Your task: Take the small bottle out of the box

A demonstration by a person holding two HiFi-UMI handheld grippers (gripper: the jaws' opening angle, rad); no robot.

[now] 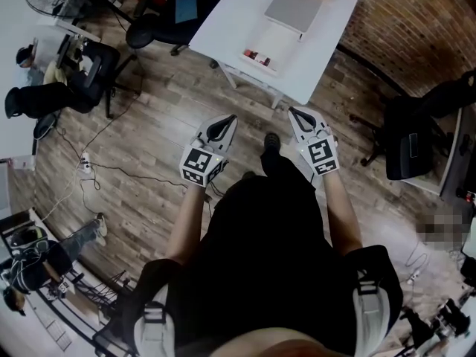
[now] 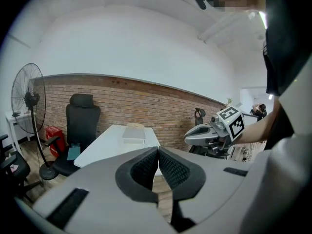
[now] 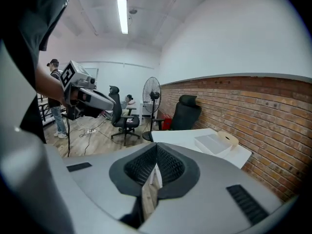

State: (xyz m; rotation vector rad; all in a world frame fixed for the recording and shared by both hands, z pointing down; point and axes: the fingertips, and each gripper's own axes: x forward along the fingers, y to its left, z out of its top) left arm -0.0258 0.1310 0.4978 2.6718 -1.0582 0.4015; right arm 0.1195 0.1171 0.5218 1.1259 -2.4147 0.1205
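Both my grippers hang in front of me over the wooden floor (image 1: 149,125), short of the desk (image 1: 327,58) and touching nothing on it. The left gripper (image 1: 231,117) has its fingers (image 2: 146,165) pressed together with nothing between them. The right gripper (image 1: 292,111) is the same, its fingers (image 3: 168,165) pressed together and empty. The two are held side by side, tips pointing at the desk's near edge.

The box (image 1: 277,42) lies open on the desk, its end close to that near edge. The bottle (image 1: 256,55), small and dark, sits inside it at that near end. A flat grey lid (image 1: 294,7) rests further back, toward the far edge. A black chair (image 1: 160,24) stands off the desk's left corner.
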